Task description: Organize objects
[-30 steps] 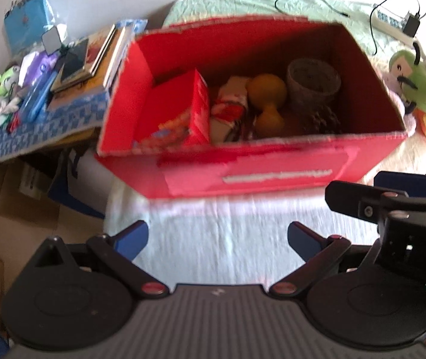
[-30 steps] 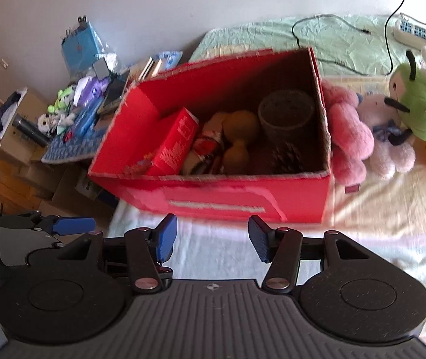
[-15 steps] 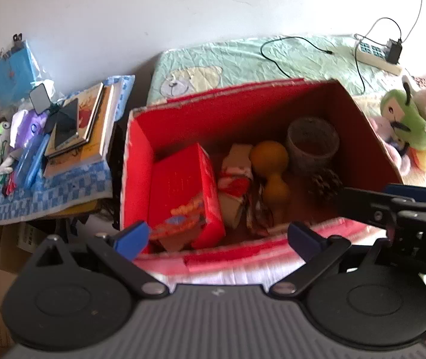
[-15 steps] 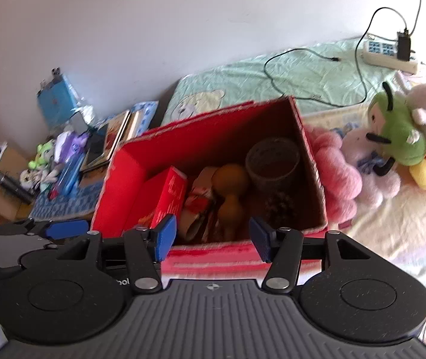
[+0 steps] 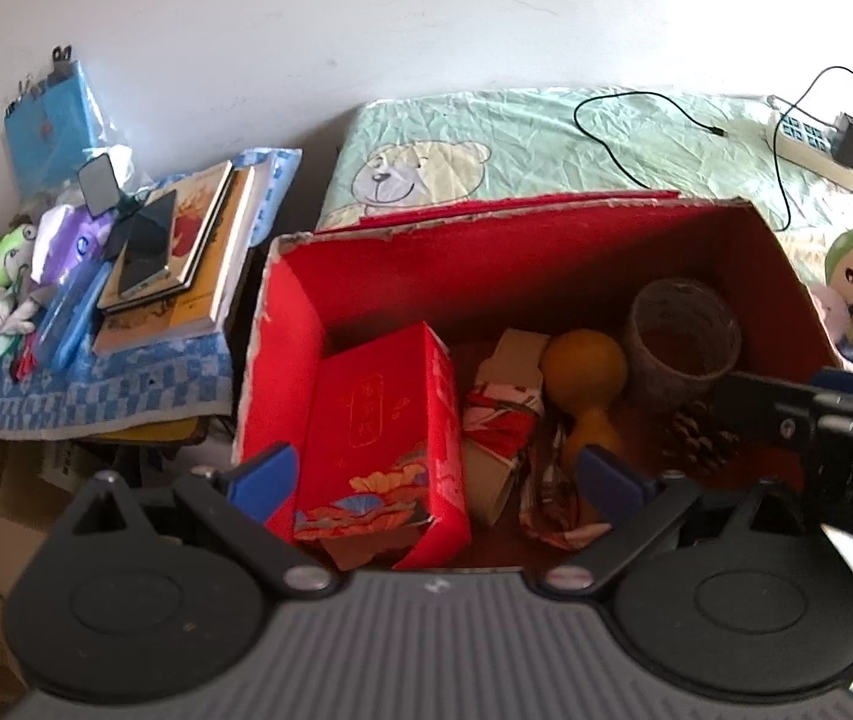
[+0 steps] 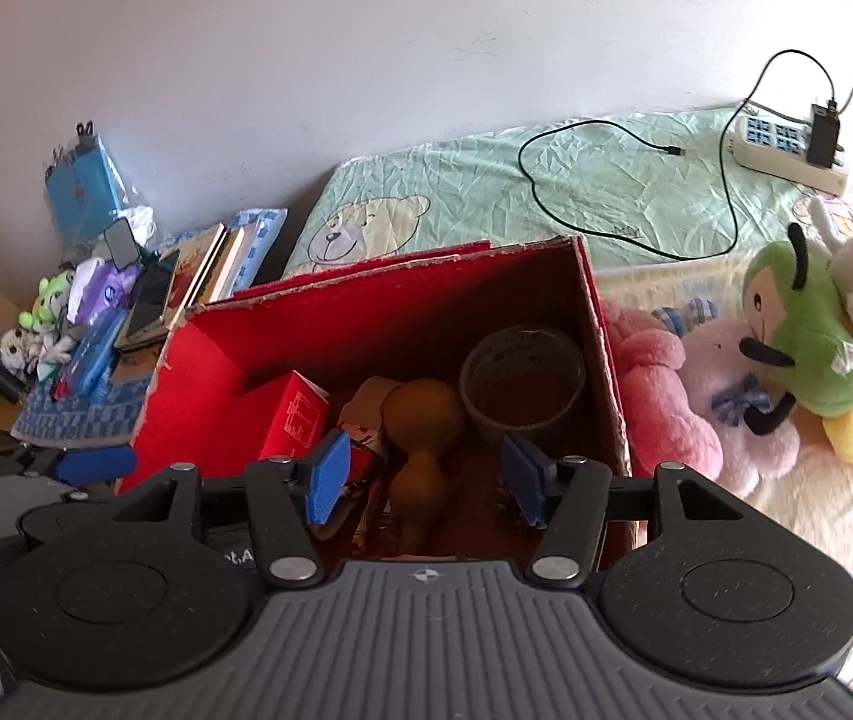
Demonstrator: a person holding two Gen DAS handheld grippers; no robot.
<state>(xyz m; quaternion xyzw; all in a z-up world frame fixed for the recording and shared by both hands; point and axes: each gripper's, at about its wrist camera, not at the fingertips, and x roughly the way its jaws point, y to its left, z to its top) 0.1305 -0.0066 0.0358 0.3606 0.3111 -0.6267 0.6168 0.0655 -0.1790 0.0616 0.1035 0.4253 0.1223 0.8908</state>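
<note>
An open red cardboard box (image 5: pixel 288 324) (image 6: pixel 597 324) sits on the bed. Inside lie a red printed carton (image 5: pixel 378 438) (image 6: pixel 297 420), a crumpled red-and-white packet (image 5: pixel 501 414), an orange gourd (image 5: pixel 585 378) (image 6: pixel 423 420), a grey pot (image 5: pixel 681 336) (image 6: pixel 519 384) and a pine cone (image 5: pixel 699 435). My left gripper (image 5: pixel 435 477) hangs open over the box's near left side, fingers either side of the carton. Over the box's near edge my right gripper (image 6: pixel 426 474) stands open, the gourd between its blue pads, nothing held.
Plush toys, pink (image 6: pixel 660 396) and green (image 6: pixel 804 336), lie right of the box. A power strip (image 6: pixel 786 144) and black cable (image 6: pixel 606 192) rest on the green bedsheet behind. Books, a phone (image 5: pixel 144 240) and small items crowd a blue checked cloth (image 5: pixel 96 384) at left.
Both grippers moved forward and up over the box, so I now look down into it. Their jaws stay open and the box's contents have not shifted.
</note>
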